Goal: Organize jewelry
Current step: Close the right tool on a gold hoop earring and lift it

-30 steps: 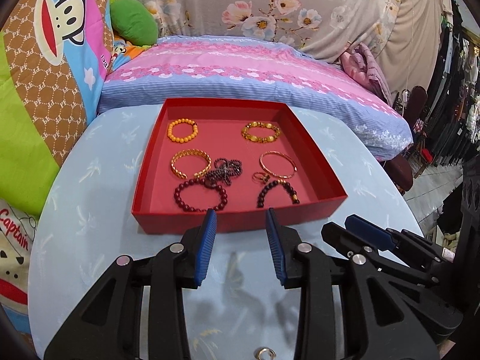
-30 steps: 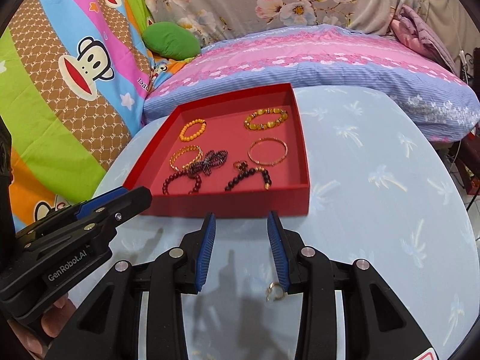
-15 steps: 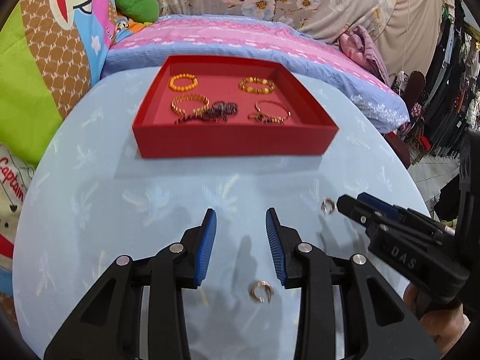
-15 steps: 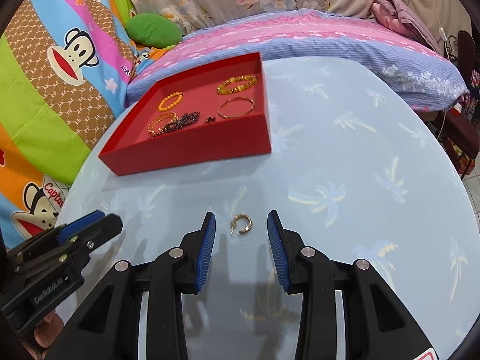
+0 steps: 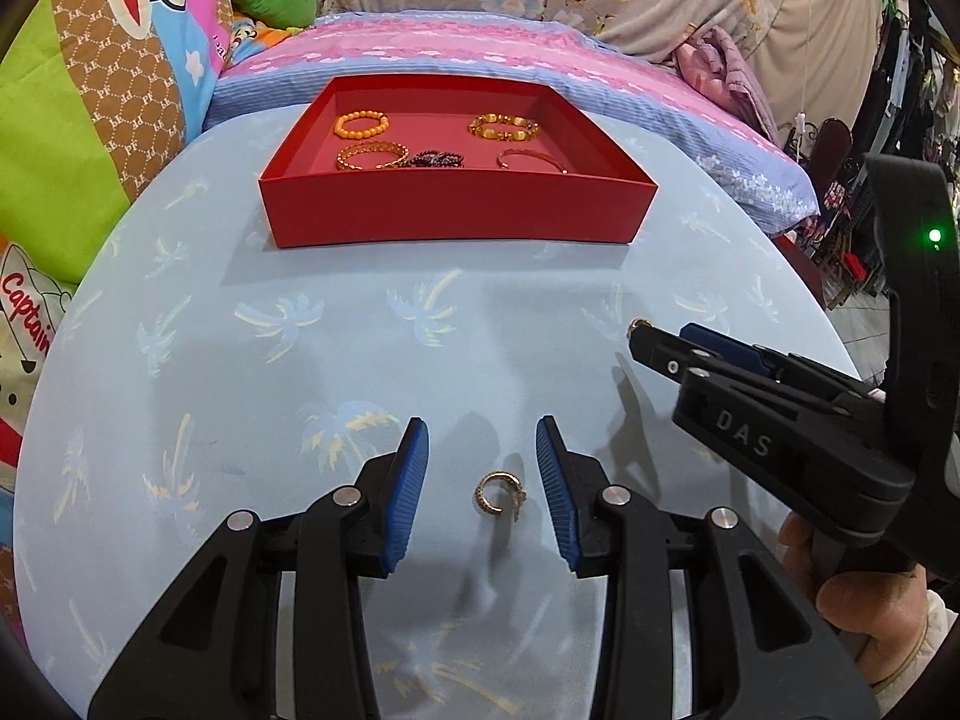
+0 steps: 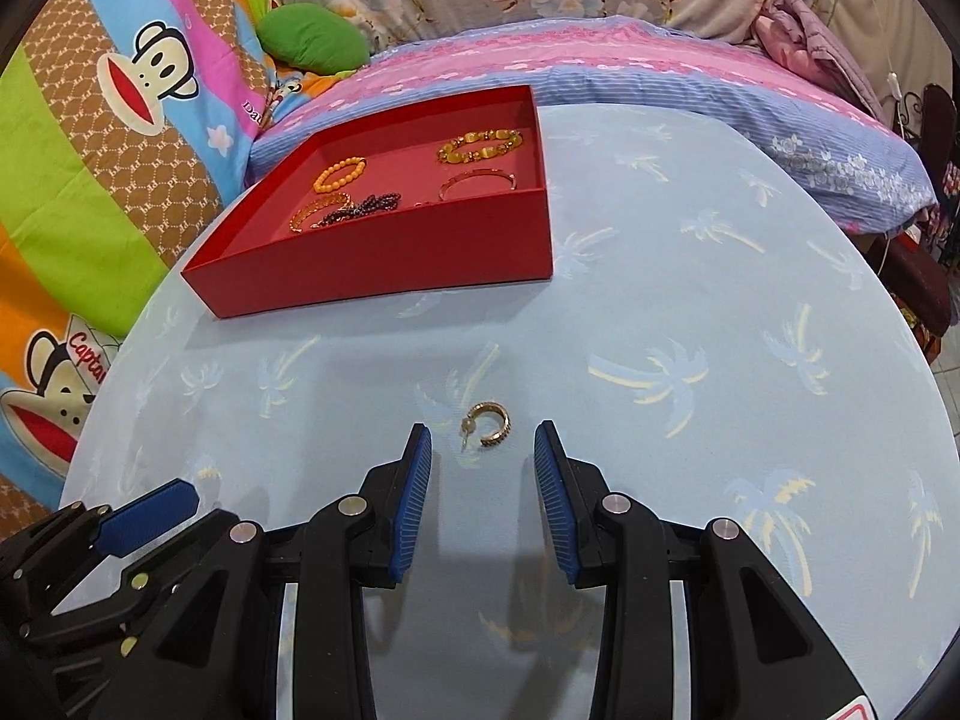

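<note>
Round worktop [image 5: 372, 360] w/ pale-blue palm-print cloth. Red tray [image 5: 456, 213] at far side, holding beaded bracelets [image 5: 362, 123] and bangles; front contents hidden by near wall. Left tongs [image 5: 482, 483] low over cloth, open, straddling gold hoop earring [image 5: 498, 493]. Right tongs [image 6: 482, 468] open, second gold earring [image 6: 487, 423] just ahead betw. tips.

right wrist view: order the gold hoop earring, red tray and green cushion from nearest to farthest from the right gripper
1. Gold hoop earring: on the tablecloth just ahead of the right gripper.
2. Red tray: farther up the table, to the left.
3. Green cushion: beyond the table, on the bedding.
</note>
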{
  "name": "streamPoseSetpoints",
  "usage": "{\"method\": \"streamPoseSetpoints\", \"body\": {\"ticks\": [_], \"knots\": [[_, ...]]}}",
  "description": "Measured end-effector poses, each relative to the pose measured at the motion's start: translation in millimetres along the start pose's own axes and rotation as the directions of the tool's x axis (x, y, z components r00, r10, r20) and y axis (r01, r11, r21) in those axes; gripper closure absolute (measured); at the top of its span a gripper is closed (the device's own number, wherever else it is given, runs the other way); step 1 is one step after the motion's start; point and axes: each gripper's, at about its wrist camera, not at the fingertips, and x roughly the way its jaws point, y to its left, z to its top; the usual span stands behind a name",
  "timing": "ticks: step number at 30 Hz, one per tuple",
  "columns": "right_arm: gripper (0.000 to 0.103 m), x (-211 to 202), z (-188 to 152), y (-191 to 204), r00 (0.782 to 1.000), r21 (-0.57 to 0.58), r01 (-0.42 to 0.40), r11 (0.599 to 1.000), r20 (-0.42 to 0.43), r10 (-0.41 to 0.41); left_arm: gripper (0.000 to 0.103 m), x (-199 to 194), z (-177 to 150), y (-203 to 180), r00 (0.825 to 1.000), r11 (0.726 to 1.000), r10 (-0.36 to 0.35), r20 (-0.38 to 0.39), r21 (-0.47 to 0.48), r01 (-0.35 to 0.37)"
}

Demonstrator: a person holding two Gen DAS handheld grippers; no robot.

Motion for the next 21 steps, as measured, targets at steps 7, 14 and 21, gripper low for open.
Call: {"method": "streamPoseSetpoints", "body": {"ticks": [7, 14, 21], "knots": [[0.072, 11, 4, 10, 0.999, -0.036, 0.054, 0.998, -0.003, -0.054, 0.067, 1, -1, 4, 1.000, 1.000, 0.019, -0.003, -0.010, -0.019], [0.086, 7, -2, 9, 0.997, -0.051, 0.071, 0.996, -0.004, -0.072, 0.067, 3, -3, 9, 1.000, 0.999, 0.030, -0.008, -0.020, -0.030], [0.086, -13, -26, 3, 0.999, -0.025, 0.036, 0.999, -0.004, -0.036, 0.064, -6, -13, 3, 1.000, 1.000, 0.013, 0.000, 0.004, -0.013]]}}
